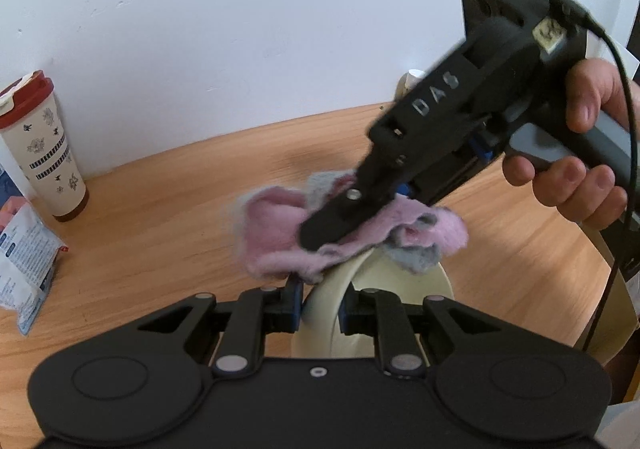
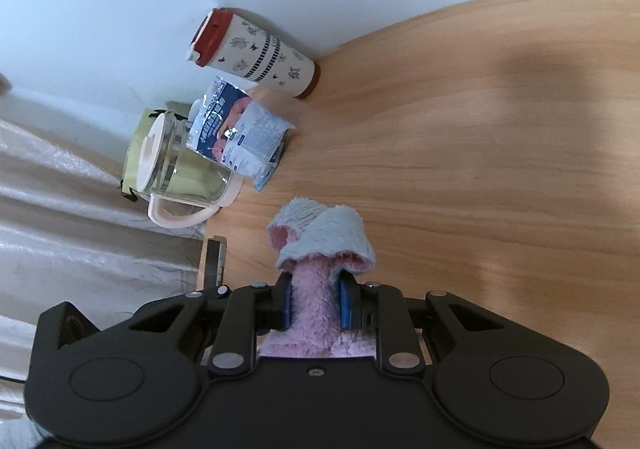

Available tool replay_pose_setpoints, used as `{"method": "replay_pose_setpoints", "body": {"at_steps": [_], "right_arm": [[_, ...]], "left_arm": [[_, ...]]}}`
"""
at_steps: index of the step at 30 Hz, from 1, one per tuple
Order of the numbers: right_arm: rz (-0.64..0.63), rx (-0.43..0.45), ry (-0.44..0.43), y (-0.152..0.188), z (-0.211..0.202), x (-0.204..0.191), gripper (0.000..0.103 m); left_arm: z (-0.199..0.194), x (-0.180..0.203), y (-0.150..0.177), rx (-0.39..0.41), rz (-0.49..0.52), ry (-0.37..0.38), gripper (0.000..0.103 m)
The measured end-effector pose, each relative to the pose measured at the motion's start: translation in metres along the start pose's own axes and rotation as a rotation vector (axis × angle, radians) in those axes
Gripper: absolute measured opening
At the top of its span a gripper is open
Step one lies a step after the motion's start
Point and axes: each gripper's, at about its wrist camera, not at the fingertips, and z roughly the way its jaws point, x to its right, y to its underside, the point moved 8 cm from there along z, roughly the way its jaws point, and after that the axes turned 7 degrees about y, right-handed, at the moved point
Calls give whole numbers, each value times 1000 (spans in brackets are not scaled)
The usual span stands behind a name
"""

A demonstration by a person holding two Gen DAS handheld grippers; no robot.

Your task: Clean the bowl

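1. Up close in the left wrist view, the left claw (image 1: 320, 309) is closed on the rim of a cream bowl (image 1: 404, 289), one finger on the outside of the wall and one on the inside, so the rim stands on edge between them.
2. Because of that grip the bowl is tilted, with its open side facing right and its hollow just ahead of the right finger.
3. The right claw (image 1: 340, 225) comes in from the upper right, held by a hand (image 1: 576, 153) wrapped round its grey handle, and its tips sit above the top of the bowl's rim.
4. It is clamped on a fluffy cloth (image 1: 280, 237), pink on one face and grey-blue on the other, which bunches out on both sides of the tips and lies against the upper edge of the bowl.
5. From the right wrist view the right claw (image 2: 314, 305) shows the pink cloth (image 2: 320, 249) squeezed narrow between the two blue pads (image 2: 345, 305), with the grey-blue side folded over just ahead of them; the bowl does not show in this view.
6. Below everything lies a wooden worktop (image 1: 160, 209) against a white wall (image 1: 240, 29).
7. Off to the left by the wall stands a tall cup (image 1: 44, 145) with a red lid and flower print, and near it a printed packet (image 1: 28, 249).
8. The right wrist view also takes in a clear jug (image 2: 180, 165) with a pale handle beside that packet, at the edge of the worktop.
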Motion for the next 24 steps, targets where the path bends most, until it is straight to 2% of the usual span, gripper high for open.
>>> {"method": "replay_pose_setpoints", "body": {"at_steps": [11, 16, 24], "right_arm": [[229, 3, -21, 27, 3, 69, 24], [286, -9, -15, 42, 12, 88, 24], [387, 15, -51, 63, 13, 105, 24]], "left_arm": [[-5, 3, 6, -5, -15, 28, 16], [-4, -5, 6, -3, -64, 33, 16], [-6, -18, -1, 30, -162, 29, 16]]}}
